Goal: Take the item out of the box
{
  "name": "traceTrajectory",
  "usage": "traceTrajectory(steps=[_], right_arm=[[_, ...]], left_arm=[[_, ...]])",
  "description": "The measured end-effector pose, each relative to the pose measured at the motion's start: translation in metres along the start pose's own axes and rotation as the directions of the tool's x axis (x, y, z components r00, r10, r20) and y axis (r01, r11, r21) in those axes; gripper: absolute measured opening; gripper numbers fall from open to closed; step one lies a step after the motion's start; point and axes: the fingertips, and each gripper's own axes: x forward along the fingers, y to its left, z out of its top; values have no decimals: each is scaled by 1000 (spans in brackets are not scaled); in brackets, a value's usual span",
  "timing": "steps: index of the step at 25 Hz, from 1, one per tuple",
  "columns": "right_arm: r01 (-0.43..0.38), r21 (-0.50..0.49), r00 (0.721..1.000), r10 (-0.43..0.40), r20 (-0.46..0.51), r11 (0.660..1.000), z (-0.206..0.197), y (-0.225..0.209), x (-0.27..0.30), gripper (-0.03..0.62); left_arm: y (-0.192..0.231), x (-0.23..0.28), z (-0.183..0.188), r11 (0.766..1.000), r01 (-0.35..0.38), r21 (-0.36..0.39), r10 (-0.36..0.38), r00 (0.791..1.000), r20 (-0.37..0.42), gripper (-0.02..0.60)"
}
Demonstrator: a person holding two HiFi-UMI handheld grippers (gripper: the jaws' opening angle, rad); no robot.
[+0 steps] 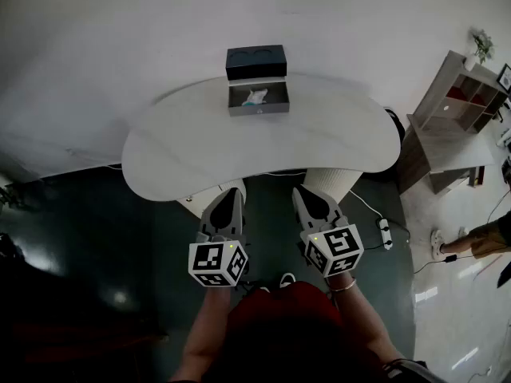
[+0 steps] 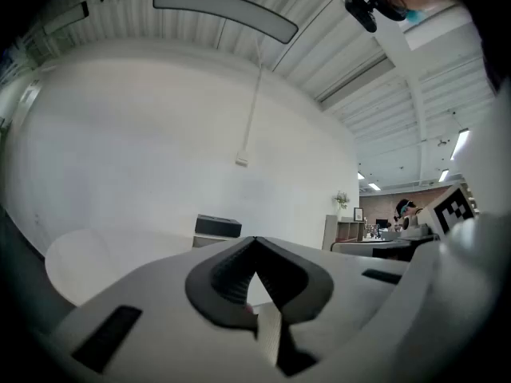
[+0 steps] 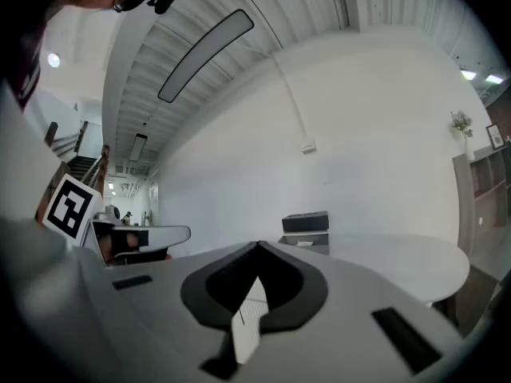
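Quickly: found left gripper (image 1: 232, 190) with jaws pressed together on nothing, tips meeting in its own view. Found right gripper (image 1: 303, 191) the same, jaws together and empty. Held both low and side by side at the near edge of the table (image 1: 184, 154), well apart from the box (image 1: 257, 111). Spotted box at far middle of table, dark lid (image 1: 255, 62) raised upright behind it, inside exposed. Made out the item (image 1: 255, 96) in the box, pale with a bluish touch, lying near its middle; could not tell what it was. Judged task not started, reach not yet made. Needed for a clean pick: jaws parted before arrival, one gripper carried across the bare table to the far side, lowered from above past the front wall, clear of the raised lid. Looked soft and crumpled, so probably best pinched at a high fold and lifted straight up. Could brace box with the other gripper if it slid. Noticed a shelf unit (image 1: 459, 110) off to the right, irrelevant.
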Motion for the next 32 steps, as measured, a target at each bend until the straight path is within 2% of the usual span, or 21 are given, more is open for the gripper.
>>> traceTrajectory(steps=[9, 20, 25, 32], right_arm=[[-9, -19, 1000, 9, 6, 1000, 4, -24, 3, 17], [-17, 19, 1000, 17, -3, 1000, 1, -49, -2, 17], [-34, 38, 999, 34, 4, 999, 4, -55, 5, 16], [-10, 57, 1000, 10, 3, 998, 3, -78, 20, 17]], left_arm=[[-10, 20, 3, 999, -23, 35, 23, 1000, 8, 21], [-25, 30, 4, 995, -80, 63, 79, 997, 14, 21], [-28, 42, 2, 994, -74, 85, 75, 997, -7, 21], [-17, 62, -7, 996, -69, 64, 70, 997, -26, 21]])
